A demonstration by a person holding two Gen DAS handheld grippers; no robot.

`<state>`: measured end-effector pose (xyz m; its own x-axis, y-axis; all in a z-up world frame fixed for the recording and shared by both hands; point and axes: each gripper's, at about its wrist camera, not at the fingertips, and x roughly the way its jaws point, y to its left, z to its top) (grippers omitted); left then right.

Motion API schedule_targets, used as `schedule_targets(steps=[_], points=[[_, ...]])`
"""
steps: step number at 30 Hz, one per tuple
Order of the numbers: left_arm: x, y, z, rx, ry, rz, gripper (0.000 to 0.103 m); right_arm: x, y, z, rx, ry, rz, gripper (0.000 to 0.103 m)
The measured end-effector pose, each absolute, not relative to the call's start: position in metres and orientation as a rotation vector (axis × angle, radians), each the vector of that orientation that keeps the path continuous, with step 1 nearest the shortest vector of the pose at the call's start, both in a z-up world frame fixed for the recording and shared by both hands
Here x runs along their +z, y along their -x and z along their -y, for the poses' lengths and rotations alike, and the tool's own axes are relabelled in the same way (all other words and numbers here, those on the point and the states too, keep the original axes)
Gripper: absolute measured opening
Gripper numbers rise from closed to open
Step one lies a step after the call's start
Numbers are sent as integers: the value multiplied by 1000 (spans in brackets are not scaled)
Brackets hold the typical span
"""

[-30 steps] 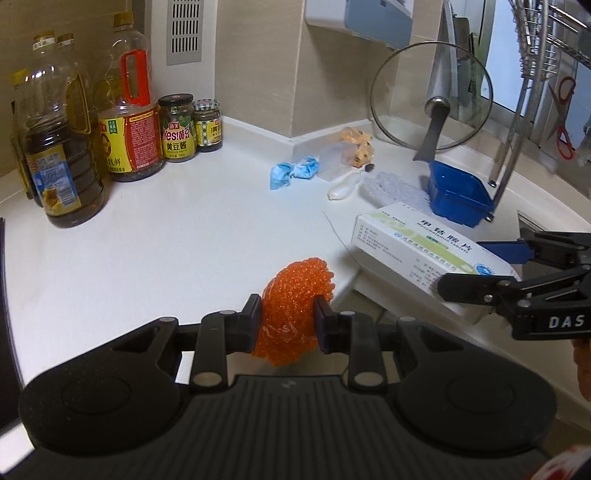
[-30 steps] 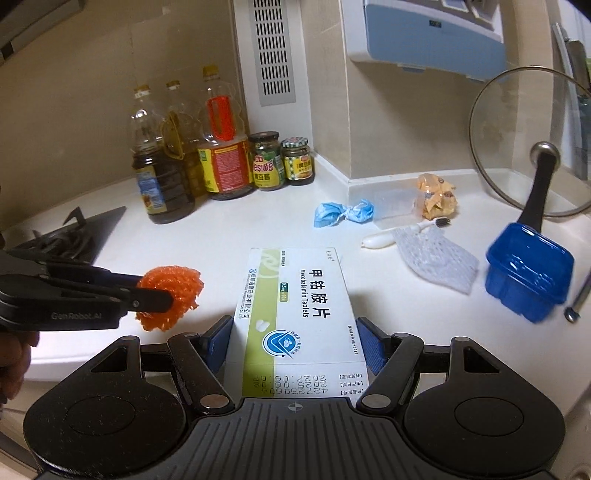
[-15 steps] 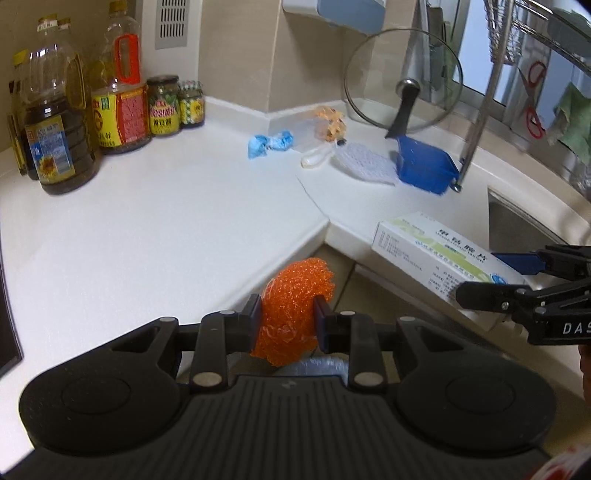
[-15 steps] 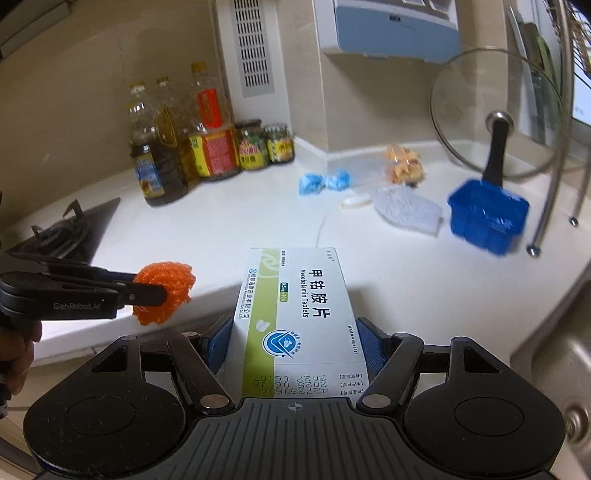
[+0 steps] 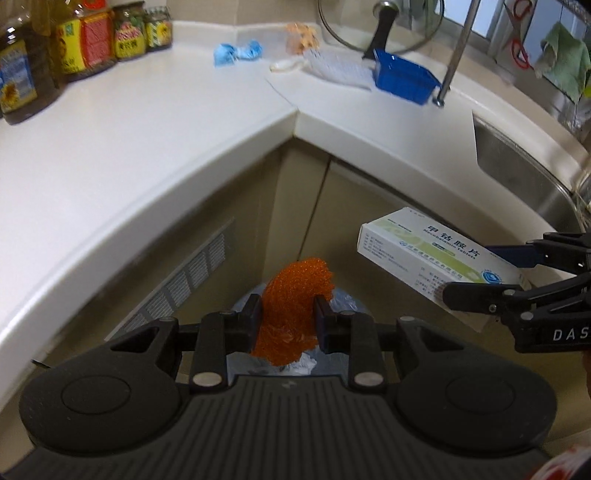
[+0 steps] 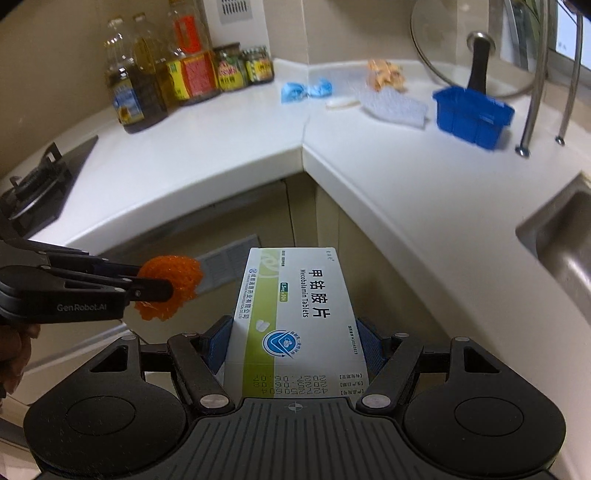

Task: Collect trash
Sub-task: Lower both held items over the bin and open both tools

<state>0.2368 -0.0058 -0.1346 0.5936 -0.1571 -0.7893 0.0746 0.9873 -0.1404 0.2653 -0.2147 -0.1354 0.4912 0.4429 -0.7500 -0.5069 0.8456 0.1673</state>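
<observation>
My left gripper (image 5: 289, 317) is shut on a crumpled orange mesh ball (image 5: 291, 299), held off the counter in front of the corner cabinet. Under it shows a bit of a bluish plastic bag (image 5: 341, 304) with white scraps. My right gripper (image 6: 293, 341) is shut on a white and green tablet box (image 6: 295, 306), also off the counter. In the right wrist view the left gripper (image 6: 162, 288) and the orange ball (image 6: 173, 280) hang to the left of the box. In the left wrist view the box (image 5: 436, 262) and the right gripper (image 5: 491, 275) hang at the right.
On the white counter (image 5: 147, 122) lie a blue wrapper (image 5: 236, 51), an orange wrapper (image 5: 303, 35), a white mesh sleeve (image 5: 340, 68) and a blue plastic basket (image 5: 404, 79). Oil bottles and jars (image 6: 184, 77) stand at the back left. A stove (image 6: 33, 184) is left, a sink (image 5: 524, 181) right.
Both grippers have drawn back from over the counter and sunk below its edge, each keeping its hold. The corner cabinet and the bluish bag have come into view.
</observation>
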Motion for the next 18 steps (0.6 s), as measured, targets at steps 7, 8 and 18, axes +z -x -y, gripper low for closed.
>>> schedule_targets(steps=[7, 8, 18], points=[[-152, -243, 13, -146, 89, -956, 27, -145, -266, 215, 560, 73, -904, 70], [-154, -244, 13, -146, 86, -960, 28, -146, -266, 215, 557, 73, -905, 70], [-171, -256, 21, -153, 77, -981, 39, -153, -274, 213, 553, 72, -924, 70]])
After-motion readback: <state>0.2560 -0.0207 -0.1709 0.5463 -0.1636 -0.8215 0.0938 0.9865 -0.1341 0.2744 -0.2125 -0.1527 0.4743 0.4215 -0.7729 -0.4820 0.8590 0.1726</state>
